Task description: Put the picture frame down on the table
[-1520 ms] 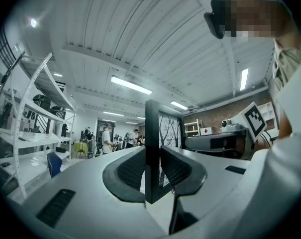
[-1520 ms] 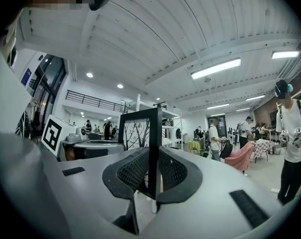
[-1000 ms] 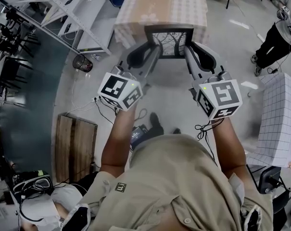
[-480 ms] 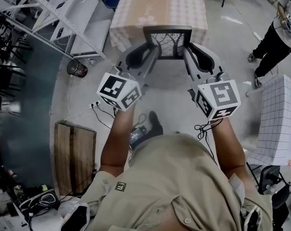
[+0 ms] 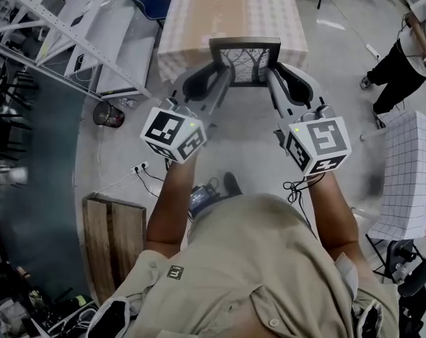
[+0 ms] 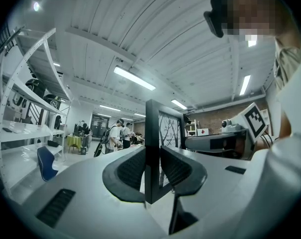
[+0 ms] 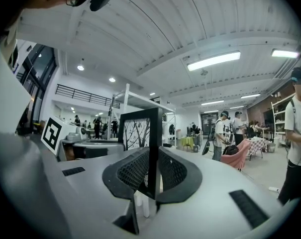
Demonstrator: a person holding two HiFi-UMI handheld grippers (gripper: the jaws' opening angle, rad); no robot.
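Tongs grasping upright picture frame (image 5: 245,60): left tongs (image 5: 222,76) clenched on its left edge, right tongs (image 5: 272,77) on right edge; desk (image 5: 198,20) ahead of tongs.

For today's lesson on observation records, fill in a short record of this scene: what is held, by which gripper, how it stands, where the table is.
held thing: picture frame, upright, tree drawing inside
left gripper: shut on the frame's left edge
right gripper: shut on the frame's right edge
table: checked cloth, ahead of the frame
frame on table: not yet
bystander: person standing at the right
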